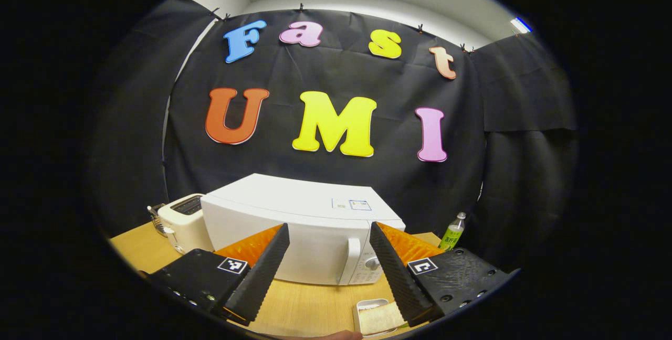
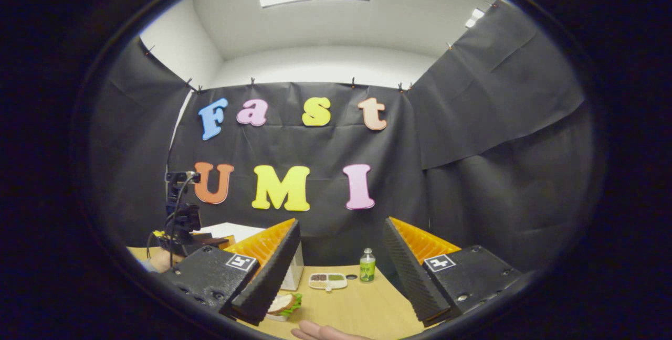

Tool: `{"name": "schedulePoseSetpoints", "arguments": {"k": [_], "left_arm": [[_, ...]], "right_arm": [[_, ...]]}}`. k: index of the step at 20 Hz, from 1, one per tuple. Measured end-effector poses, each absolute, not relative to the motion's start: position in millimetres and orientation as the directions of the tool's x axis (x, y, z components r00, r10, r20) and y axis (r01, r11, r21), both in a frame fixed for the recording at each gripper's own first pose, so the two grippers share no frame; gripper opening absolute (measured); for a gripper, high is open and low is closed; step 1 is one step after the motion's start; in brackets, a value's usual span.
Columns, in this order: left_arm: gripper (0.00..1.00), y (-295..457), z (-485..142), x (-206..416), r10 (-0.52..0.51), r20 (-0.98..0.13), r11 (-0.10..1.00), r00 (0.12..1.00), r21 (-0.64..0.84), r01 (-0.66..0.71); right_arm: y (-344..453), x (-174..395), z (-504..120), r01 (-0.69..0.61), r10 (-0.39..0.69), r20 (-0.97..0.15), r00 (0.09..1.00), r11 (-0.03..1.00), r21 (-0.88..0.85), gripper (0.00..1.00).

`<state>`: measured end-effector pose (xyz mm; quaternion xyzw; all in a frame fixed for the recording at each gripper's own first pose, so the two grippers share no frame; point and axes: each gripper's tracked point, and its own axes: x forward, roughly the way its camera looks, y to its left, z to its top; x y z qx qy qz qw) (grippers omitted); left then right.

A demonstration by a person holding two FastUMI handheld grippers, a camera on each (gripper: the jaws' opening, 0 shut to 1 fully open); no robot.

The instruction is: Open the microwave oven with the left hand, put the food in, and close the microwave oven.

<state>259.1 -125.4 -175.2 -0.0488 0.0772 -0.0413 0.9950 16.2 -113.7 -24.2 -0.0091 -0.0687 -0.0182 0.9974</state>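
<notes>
At lower centre of the left gripper view, the microwave oven's (image 1: 302, 230) stiff vertical door handle (image 1: 350, 261) suits hooking; both tools, left (image 1: 328, 272) and right (image 2: 341, 272), gape empty.

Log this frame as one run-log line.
stage: pre-open | microwave: door shut | left tool: open, facing door | right tool: open, empty | food: on table

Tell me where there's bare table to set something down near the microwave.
Bare wood lies in front of the microwave, left of the bread tray. In the right gripper view, there is more in front of the bottle and small dish. The toaster crowds the microwave's left side.
</notes>
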Motion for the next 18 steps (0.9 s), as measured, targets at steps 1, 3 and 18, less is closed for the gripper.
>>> {"name": "schedulePoseSetpoints", "arguments": {"k": [1, 3, 18], "left_arm": [[0.94, -132.2, -185.2, 268.0, -0.098, -0.162, 0.992, 0.982, -0.099, 0.082], [0.93, -141.1, -205.4, 282.6, -0.107, -0.188, 0.991, 0.976, -0.099, 0.089], [0.27, -165.9, -295.7, 324.5, -0.087, -0.286, 0.993, 0.954, 0.052, 0.106]], "right_arm": [[-119.6, 18.7, -28.9, 0.040, -0.038, 0.132, 0.991, 0.999, -0.016, 0.96], [-126.1, 21.2, -38.2, 0.035, -0.033, 0.116, 0.993, 0.999, -0.018, 0.96], [-161.2, 55.2, -107.9, 0.036, -0.035, -0.047, 0.998, 0.999, 0.025, 0.96]]}}
